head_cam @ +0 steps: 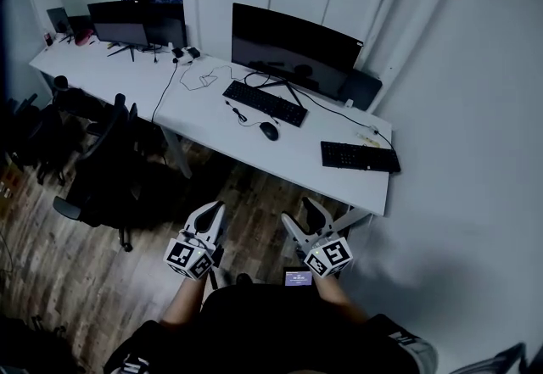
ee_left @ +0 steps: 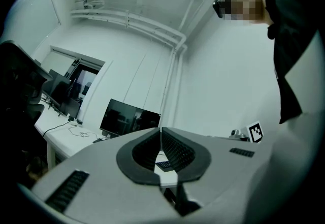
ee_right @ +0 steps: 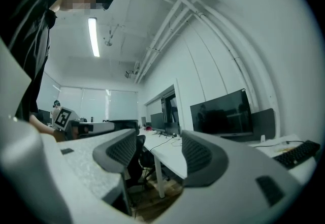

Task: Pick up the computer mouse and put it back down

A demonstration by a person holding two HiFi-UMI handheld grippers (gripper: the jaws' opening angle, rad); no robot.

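One computer mouse (head_cam: 269, 131) sits on the long white desk (head_cam: 212, 122): small, dark and oval. It lies just off the near right corner of a keyboard (head_cam: 265, 103), with a second keyboard (head_cam: 360, 157) further right, so two keyboards in all. A thin cord loops on the desk beside the mouse, though from here I can't be sure it belongs to it. The large monitor (head_cam: 293, 41) stands behind the first keyboard. At least two more dark screens (head_cam: 127, 23) stand at the far left end; the gloom there makes a firm count hard. Black office chairs (head_cam: 102, 177) crowd the left side, too dark to number. The person holds two grippers side by side over the wooden floor (head_cam: 254, 211), forearms stretched forward, both tools pointing roughly level toward the desk and well apart from the mouse. The left gripper (head_cam: 210, 213) has its pads (ee_left: 175, 152) pressed together at the tips with nothing between them. The right gripper (head_cam: 297, 209) has its pads (ee_right: 195, 154) spread wide and empty.
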